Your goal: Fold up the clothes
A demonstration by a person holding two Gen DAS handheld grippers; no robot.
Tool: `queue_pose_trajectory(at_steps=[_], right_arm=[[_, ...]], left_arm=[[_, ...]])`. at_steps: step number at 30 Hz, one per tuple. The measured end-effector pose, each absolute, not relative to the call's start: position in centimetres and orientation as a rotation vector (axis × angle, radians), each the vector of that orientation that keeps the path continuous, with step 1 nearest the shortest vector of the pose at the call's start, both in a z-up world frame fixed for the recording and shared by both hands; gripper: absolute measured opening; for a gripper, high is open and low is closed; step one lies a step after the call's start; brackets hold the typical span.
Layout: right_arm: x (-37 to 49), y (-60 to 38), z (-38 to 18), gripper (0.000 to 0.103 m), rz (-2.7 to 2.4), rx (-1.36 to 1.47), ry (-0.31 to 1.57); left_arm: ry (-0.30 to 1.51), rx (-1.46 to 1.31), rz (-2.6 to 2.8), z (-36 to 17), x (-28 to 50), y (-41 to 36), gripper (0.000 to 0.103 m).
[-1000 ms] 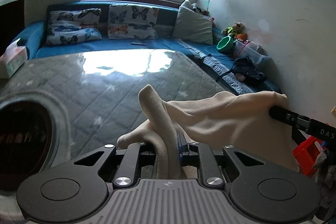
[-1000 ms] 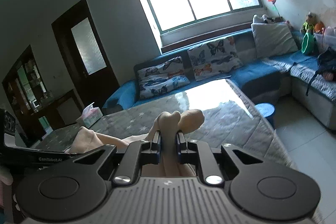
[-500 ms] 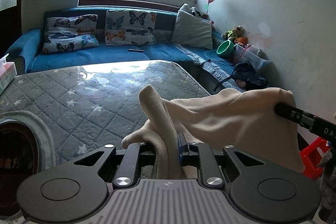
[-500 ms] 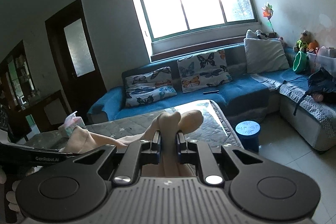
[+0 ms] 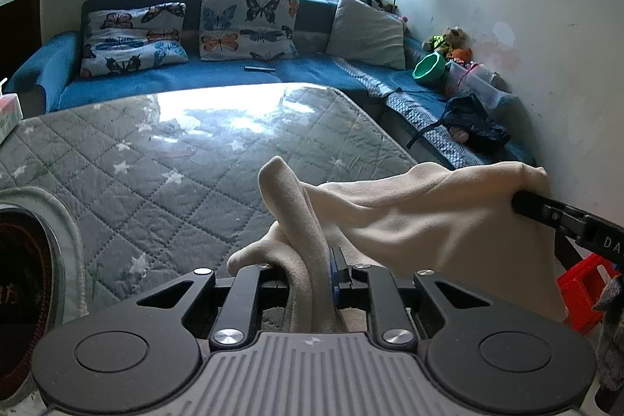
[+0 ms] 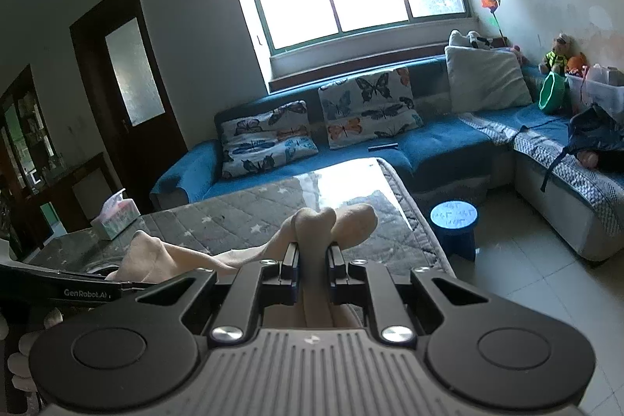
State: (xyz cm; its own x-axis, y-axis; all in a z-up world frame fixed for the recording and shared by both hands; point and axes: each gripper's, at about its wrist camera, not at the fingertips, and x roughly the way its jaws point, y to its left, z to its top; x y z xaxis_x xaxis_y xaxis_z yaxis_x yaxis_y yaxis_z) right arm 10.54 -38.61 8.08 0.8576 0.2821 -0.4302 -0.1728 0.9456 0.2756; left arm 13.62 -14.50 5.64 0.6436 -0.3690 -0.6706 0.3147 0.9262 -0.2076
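A cream garment (image 5: 421, 221) hangs stretched in the air between my two grippers, above the grey quilted table (image 5: 195, 158). My left gripper (image 5: 312, 260) is shut on one bunched edge of it. My right gripper (image 6: 314, 254) is shut on the other edge (image 6: 331, 221), whose folds stick out past the fingertips. The right gripper's dark fingers (image 5: 553, 215) show at the right of the left wrist view, pinching the cloth. The left gripper (image 6: 117, 285) shows at the left of the right wrist view. The garment's lower part is hidden.
A blue corner sofa (image 6: 429, 143) with butterfly cushions (image 5: 132, 38) runs behind and right of the table. A tissue box (image 6: 115, 215) stands on the table's far left. A blue stool (image 6: 454, 221) stands on the floor. A red crate (image 5: 581, 291) is low right. A dark round item (image 5: 23, 291) lies at left.
Both grippers have kept their hold on the garment and lifted it, tilting the views upward; the table sits lower and farther in view than one second ago.
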Motion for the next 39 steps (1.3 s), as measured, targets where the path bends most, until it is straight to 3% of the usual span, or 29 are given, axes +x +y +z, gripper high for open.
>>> queue_pose_trajectory(at_steps=[29, 39], right_arm=[[13.4, -38.7, 3.4, 0.012, 0.203, 0.243, 0.604], [14.7, -38.8, 1.5, 0.013, 0.17, 0.238, 0.663]], left_arm=[[0.881, -0.083, -0.381, 2.1, 15.1, -13.5, 0.018], [0.922, -0.099, -0.38, 0.7, 15.2, -12.6, 0.023]])
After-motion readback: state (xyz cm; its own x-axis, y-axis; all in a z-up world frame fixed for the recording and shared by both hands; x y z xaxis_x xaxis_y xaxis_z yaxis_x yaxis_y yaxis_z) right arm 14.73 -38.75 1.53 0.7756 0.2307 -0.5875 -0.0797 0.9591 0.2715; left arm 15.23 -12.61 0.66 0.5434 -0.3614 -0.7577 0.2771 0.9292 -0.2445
